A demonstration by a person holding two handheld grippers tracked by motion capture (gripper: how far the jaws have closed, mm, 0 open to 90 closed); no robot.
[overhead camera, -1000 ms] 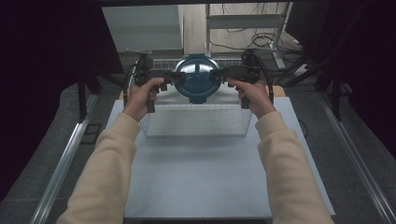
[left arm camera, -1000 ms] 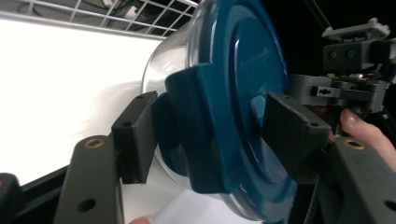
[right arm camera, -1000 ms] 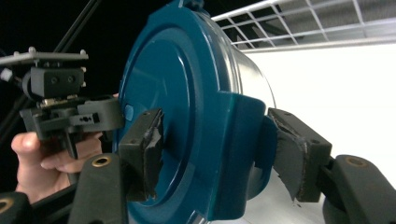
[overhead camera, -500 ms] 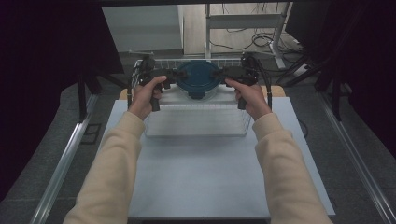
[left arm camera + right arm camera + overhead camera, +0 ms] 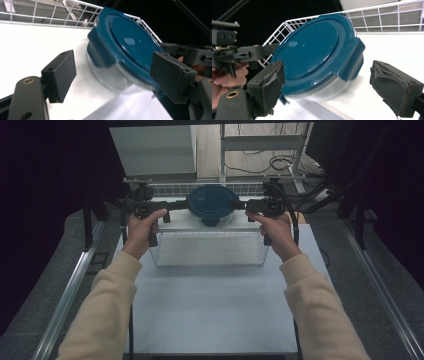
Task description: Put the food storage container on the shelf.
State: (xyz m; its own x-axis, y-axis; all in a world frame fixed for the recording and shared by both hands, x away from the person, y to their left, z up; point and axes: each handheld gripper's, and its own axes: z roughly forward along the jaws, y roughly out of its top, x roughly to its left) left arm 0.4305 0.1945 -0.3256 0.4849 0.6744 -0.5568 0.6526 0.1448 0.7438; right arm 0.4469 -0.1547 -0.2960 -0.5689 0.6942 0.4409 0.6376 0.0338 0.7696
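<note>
Teal-lidded clear container (image 5: 212, 205) sits on the white shelf (image 5: 240, 221) just behind the wire basket (image 5: 210, 248). Both forearms reach forward level, left gripper (image 5: 175, 206) and right gripper (image 5: 243, 206) flanking the container, jaws spread, gripping nothing.

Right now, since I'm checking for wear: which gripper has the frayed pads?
The right gripper: its pads look wrinkled and peeling at the edges, while the left gripper has smooth, flat pads.

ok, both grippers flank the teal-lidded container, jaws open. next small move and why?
Probably draw both hands back. The container sits on the white surface by the wire rack, and the left gripper and right gripper stand open on opposite sides, gripping nothing.
</note>
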